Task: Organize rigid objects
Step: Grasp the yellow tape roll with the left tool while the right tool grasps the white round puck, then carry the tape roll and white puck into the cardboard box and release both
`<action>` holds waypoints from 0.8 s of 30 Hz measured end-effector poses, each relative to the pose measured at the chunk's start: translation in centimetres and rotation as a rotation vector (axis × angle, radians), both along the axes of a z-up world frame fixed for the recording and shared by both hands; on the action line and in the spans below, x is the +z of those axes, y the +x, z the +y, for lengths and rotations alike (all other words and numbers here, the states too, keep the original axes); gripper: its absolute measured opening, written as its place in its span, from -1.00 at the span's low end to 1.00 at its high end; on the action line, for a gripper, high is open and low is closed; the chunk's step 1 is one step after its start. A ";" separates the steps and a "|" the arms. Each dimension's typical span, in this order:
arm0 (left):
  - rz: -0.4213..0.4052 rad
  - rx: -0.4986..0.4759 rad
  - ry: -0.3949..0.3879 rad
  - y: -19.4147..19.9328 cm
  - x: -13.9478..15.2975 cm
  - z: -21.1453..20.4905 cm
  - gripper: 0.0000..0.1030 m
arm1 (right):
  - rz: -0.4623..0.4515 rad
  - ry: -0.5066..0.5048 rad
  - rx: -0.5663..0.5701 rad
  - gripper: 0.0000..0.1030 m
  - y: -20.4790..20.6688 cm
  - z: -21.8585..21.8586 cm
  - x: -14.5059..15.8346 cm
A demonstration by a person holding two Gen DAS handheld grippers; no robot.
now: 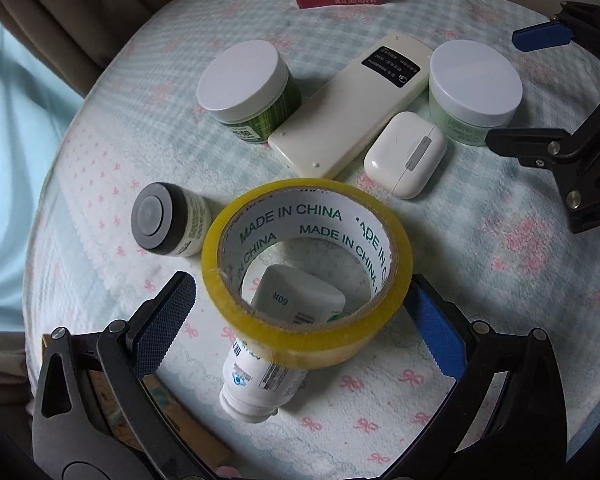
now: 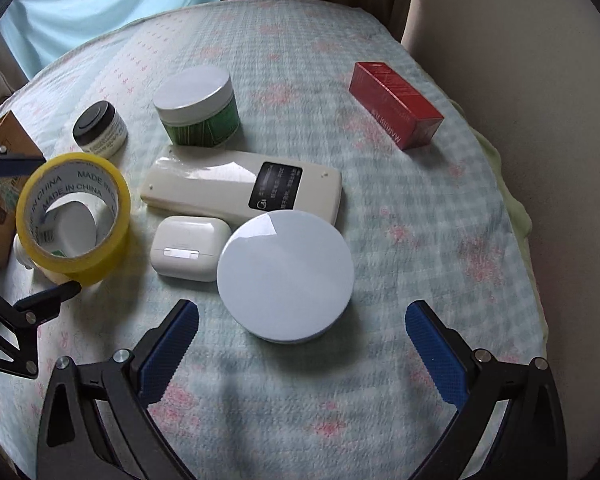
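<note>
Yellow tape roll point(image 1: 307, 276) with green lettering inside; red box point(image 2: 396, 105); cream remote point(image 2: 240, 186) with a black label; white earbud case point(image 2: 190, 248); green-striped jar point(image 2: 198, 110), white-lidded; pale blue checked cloth point(image 2: 400, 240) with pink bows.

Glossy plastic lid point(image 2: 286, 276); textured cloth cover point(image 2: 380, 400).
</note>
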State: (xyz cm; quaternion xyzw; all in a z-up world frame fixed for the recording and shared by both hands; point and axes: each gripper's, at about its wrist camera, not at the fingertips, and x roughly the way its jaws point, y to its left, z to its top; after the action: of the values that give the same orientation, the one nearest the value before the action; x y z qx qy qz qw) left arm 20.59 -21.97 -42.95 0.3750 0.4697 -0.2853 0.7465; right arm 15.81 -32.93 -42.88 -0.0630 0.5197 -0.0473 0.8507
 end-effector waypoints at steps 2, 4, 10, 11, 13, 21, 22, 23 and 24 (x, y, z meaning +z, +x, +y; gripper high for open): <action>0.019 -0.010 -0.003 0.6 -0.3 -0.7 0.99 | 0.005 0.000 0.016 0.99 0.5 0.0 -0.6; 0.032 -0.010 0.002 1.2 -0.7 -1.2 0.99 | 0.009 0.001 0.023 0.99 1.0 0.0 -1.1; 0.065 0.004 0.006 2.2 -1.6 -1.9 0.99 | 0.003 0.012 0.017 0.94 1.8 -0.4 -1.6; 0.072 0.000 0.001 2.2 -1.5 -1.9 0.99 | 0.003 0.018 0.016 0.92 1.6 -0.4 -1.5; 0.085 -0.007 0.004 2.2 -1.7 -2.1 0.93 | 0.004 0.025 0.012 0.82 1.8 -0.4 -1.7; 0.120 0.031 -0.002 3.5 -1.5 -1.8 0.86 | 0.022 0.066 0.029 0.30 2.2 -0.2 -1.9; 0.117 0.033 0.001 3.6 -1.5 -1.8 0.86 | 0.024 0.072 0.029 0.30 2.2 -0.3 -1.9; 0.113 0.033 0.004 3.6 -1.5 -1.9 0.86 | 0.025 0.074 0.030 0.30 2.2 -0.3 -1.9; 0.108 0.033 0.006 3.5 -1.4 -1.9 0.86 | 0.025 0.074 0.032 0.30 2.2 -0.3 -1.9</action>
State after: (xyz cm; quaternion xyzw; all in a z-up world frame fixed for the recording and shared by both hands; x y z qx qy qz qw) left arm 24.09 -23.89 -44.37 0.3532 0.5165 -0.2914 0.7236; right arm 18.02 -33.26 -44.77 -0.0405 0.5305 -0.0137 0.8466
